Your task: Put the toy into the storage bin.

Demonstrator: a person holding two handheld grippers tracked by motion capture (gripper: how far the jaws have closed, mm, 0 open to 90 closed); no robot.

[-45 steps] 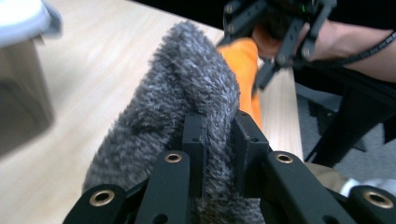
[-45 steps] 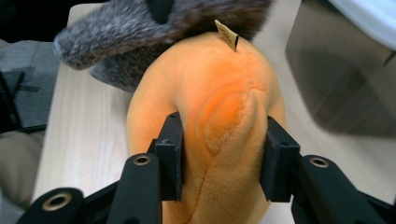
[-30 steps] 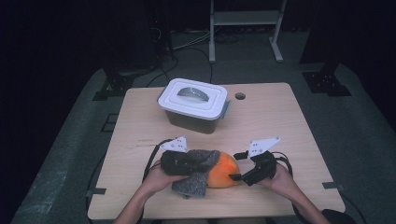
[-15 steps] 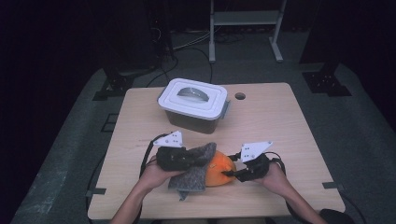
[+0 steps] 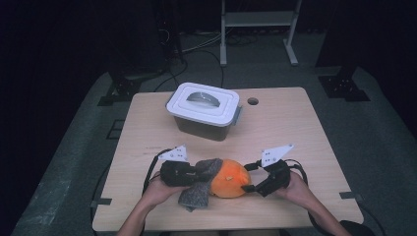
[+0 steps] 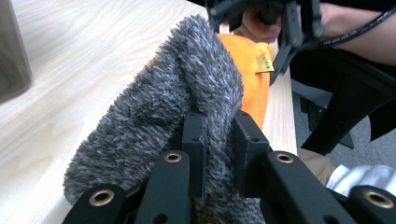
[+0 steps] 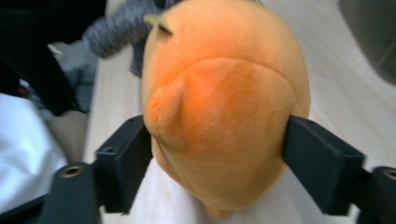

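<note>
An orange plush toy [image 5: 228,179] lies near the table's front edge, with a grey fuzzy piece [image 5: 199,187] draped at its left end. My left gripper [image 5: 196,173] is shut on that grey fuzzy piece [image 6: 187,84], its jaws [image 6: 218,126] pinching a fold; the orange plush [image 6: 250,70] lies just beyond. My right gripper [image 5: 248,177] straddles the plush's right end. In the right gripper view the orange plush [image 7: 219,102] sits between the wide-set jaws [image 7: 219,140], both pads pressing its sides. Those jaws have just been opening with the plush between them.
A grey box with a white lid [image 5: 202,105] stands at the middle back of the wooden table [image 5: 295,128]. A small round hole [image 5: 253,101] is right of it. Both hands rest at the front edge.
The left gripper has drifted slightly left and toward the near edge, pulling the grey piece with it. The right gripper and the orange plush have barely shifted.
</note>
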